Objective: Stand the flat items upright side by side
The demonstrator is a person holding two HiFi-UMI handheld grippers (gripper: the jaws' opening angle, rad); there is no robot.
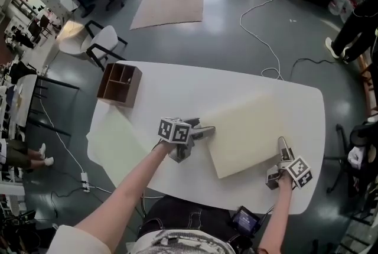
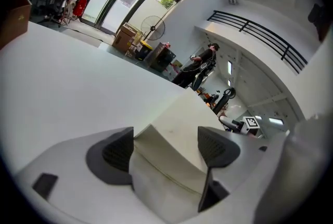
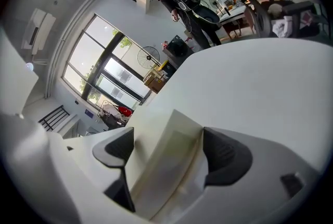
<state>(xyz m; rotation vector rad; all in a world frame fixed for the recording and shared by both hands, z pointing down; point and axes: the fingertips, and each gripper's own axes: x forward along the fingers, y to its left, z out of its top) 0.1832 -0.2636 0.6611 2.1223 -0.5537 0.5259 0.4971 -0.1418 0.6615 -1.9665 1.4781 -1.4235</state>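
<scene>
Off beyond the right tool (image 1: 282, 143), a person (image 1: 359, 18) in dark clothes is cut off at the edge. Each tool's tip hides a bit of the board (image 1: 248, 129). What's inside the wooden box (image 1: 133, 91), out past the left tool (image 1: 206, 130), is too small to tell.

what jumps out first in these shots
A big cream board lies on the white table, the left gripper at its left corner and the right gripper at its near right corner, each with open jaws around its edge. A brown wooden box with compartments sits at the table's far left corner.
</scene>
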